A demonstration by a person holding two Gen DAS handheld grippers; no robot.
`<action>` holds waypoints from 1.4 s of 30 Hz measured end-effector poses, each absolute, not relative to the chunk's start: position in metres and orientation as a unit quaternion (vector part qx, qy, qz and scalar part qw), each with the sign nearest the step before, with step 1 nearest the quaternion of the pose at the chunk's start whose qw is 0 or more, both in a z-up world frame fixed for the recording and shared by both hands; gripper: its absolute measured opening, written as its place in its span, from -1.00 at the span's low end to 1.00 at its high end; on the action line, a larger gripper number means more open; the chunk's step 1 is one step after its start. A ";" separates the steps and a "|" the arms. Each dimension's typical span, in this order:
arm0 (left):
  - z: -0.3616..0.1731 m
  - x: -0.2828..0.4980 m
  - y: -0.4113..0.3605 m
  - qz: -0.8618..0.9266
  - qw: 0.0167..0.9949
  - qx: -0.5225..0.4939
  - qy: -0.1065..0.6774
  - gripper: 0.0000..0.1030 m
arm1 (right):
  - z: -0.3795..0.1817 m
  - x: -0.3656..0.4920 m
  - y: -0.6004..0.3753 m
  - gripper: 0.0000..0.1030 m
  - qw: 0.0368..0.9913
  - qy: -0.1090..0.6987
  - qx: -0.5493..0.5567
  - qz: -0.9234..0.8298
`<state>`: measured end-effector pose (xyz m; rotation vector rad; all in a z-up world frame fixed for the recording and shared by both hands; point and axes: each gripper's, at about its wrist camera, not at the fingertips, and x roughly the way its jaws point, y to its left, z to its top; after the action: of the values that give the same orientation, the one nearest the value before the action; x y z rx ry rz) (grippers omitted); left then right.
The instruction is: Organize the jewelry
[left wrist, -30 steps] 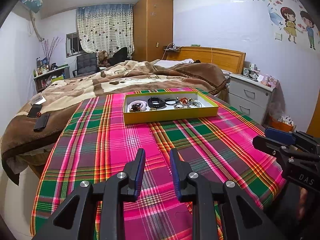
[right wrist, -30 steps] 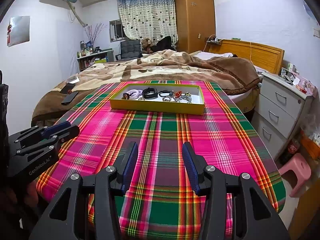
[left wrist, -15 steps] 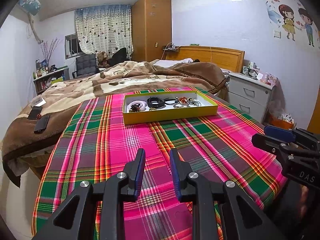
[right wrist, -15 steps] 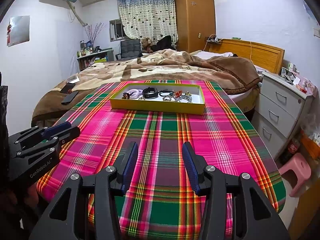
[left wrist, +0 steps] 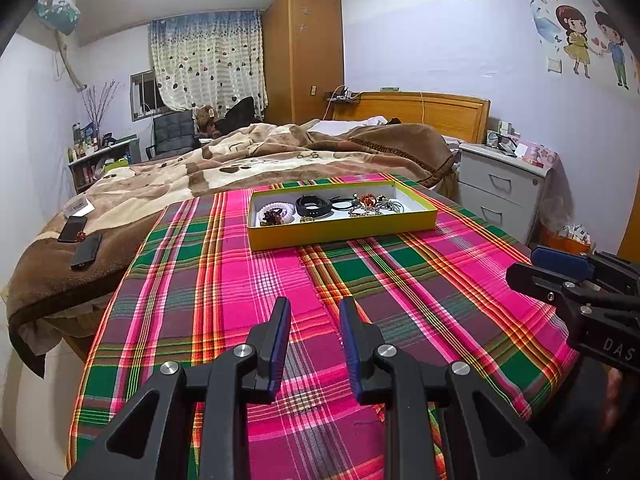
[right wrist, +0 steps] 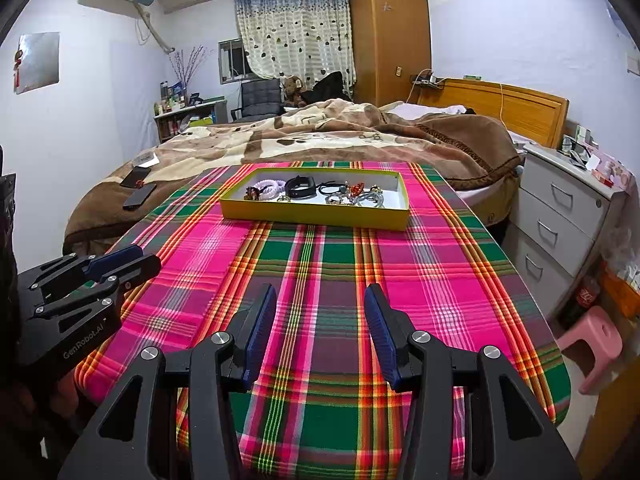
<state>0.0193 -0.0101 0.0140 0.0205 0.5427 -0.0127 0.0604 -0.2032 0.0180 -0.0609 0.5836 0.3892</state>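
Somebody's bedroom at home, plain as day.
Unmade bed [right wrist: 320, 136] with brown blanket and wooden headboard [right wrist: 516, 108], tall wardrobe [right wrist: 390, 32], heart-print curtains [right wrist: 296, 36], grey nightstand [right wrist: 564, 196], teddy bear [right wrist: 294, 88] by the chair, cartoon wall stickers [left wrist: 588, 44].

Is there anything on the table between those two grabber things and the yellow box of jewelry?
No. Both views show only bare plaid tablecloth before the yellow box.

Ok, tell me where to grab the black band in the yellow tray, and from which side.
Take the black band from above, pinching one arc of its loop: it seems to lie flat inside the yellow tray, whose walls block a sideways approach. The open right gripper is probably better aligned.
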 end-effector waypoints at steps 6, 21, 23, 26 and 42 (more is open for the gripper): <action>0.016 0.020 -0.010 -0.005 0.964 0.012 0.266 -0.52 | 0.018 0.061 -0.203 -0.09 0.939 0.286 -0.030 0.190; 0.016 0.019 -0.011 -0.003 0.964 0.011 0.267 -0.52 | 0.018 0.060 -0.202 -0.09 0.939 0.286 -0.030 0.190; 0.016 0.019 -0.011 -0.002 0.963 0.012 0.268 -0.52 | 0.019 0.060 -0.202 -0.09 0.938 0.287 -0.030 0.190; 0.016 0.018 -0.011 -0.002 0.963 0.012 0.268 -0.52 | 0.019 0.059 -0.201 -0.09 0.938 0.287 -0.030 0.190; 0.012 0.018 -0.008 -0.001 0.962 0.010 0.272 -0.52 | 0.019 0.059 -0.200 -0.09 0.938 0.288 -0.030 0.190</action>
<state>0.0184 -0.0083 0.0118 0.0200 0.5511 -0.0024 0.0585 -0.2000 0.0194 -0.0618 0.5887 0.3890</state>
